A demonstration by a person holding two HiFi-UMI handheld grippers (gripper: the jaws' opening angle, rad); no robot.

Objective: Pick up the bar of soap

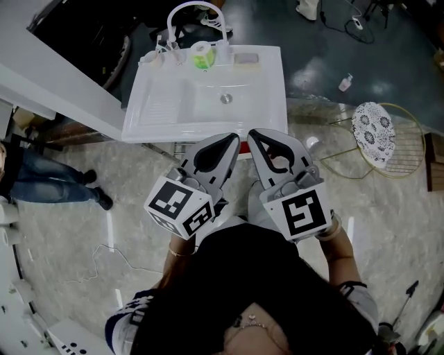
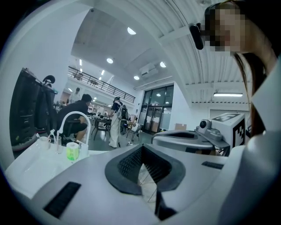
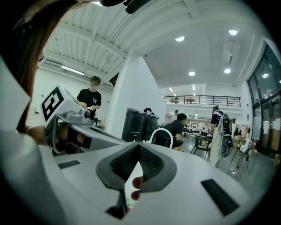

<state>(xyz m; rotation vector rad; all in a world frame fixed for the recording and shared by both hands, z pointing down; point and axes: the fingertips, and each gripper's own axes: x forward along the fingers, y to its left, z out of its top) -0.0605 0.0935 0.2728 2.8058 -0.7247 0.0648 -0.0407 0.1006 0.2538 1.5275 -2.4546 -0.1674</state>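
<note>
My L tongs & R tongs are both pinched together and empty, side by side just short of the white ceramic sink unit. The pale grey rectangular soap bar lies on the sink's back R corner, well apart from both. Left of it are a green-yellow cup, a clear glass w/ toothbrushes & a white arched faucet. A round patterned stool stands off to the R.

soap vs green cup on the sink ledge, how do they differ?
The soap is a flat, pale grey block lying down; the green cup is round, bright and stands upright. The soap sits toward the ledge's right end, the green cup near its middle. Both rest on the back ledge of the sink, with nothing touching them.
</note>
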